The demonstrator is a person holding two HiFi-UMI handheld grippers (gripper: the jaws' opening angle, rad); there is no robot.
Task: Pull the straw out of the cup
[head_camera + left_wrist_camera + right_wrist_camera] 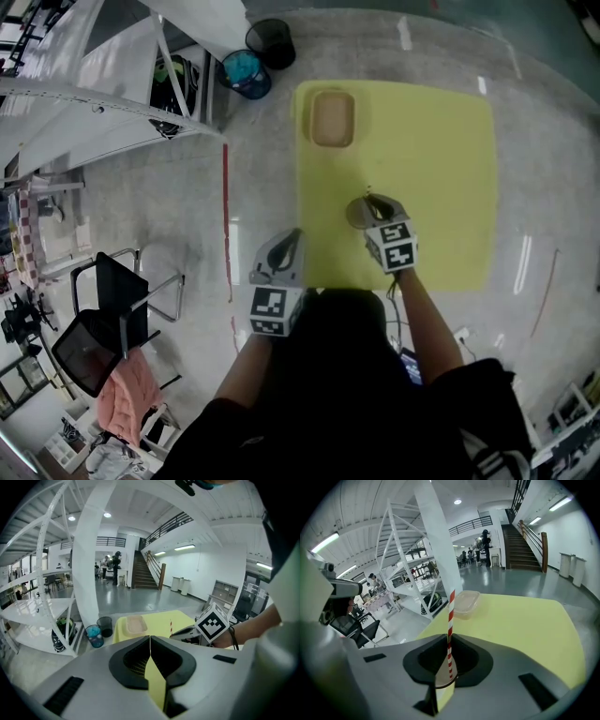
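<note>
I can't read any words, numbers or brand names in these views. The only printed marks are black-and-white square patterns, one set on the left marker cube (pixel 270 312) of the left tongs (pixel 286 249) and one on the right marker cube (pixel 398 246) of the right tongs (pixel 372 202). They are code squares, not letters. Anything printed in the far hall is too small and blurred to make out.

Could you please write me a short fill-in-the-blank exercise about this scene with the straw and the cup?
The straw is striped red and ____.
The gripper whose fingers pinch it is the person's ____ one.
The clear container rests on a ____ surface.
Missing words: white; right; yellow.
</note>
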